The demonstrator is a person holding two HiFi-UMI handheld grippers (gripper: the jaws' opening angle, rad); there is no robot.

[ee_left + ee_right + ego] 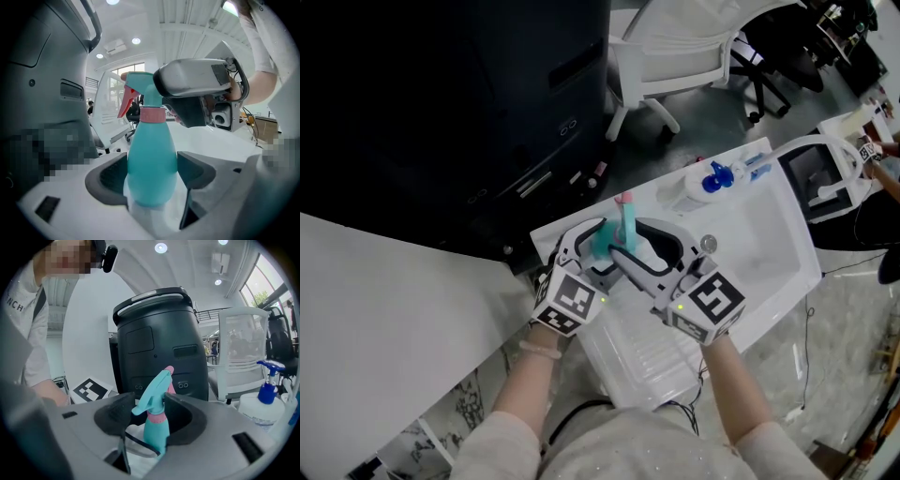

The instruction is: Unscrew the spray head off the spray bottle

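A teal spray bottle (152, 164) with a pink collar (153, 114) and a teal spray head (157, 390) stands upright on the white table (769, 244). In the head view the bottle (627, 225) rises between both grippers. My left gripper (152, 176) is shut on the bottle's body, one pad on each side. My right gripper (150, 413) comes from the opposite side and is shut on the spray head just above the collar; it also shows in the left gripper view (197, 79). The bottle's base is hidden behind the jaws.
A white bottle with a blue spray head (712, 180) lies at the table's far side. A large black bin (441, 94) stands beyond the table, with a white chair (675, 47) beside it. A ribbed clear tray (637, 361) sits below my hands, and a white device (820, 173) stands at right.
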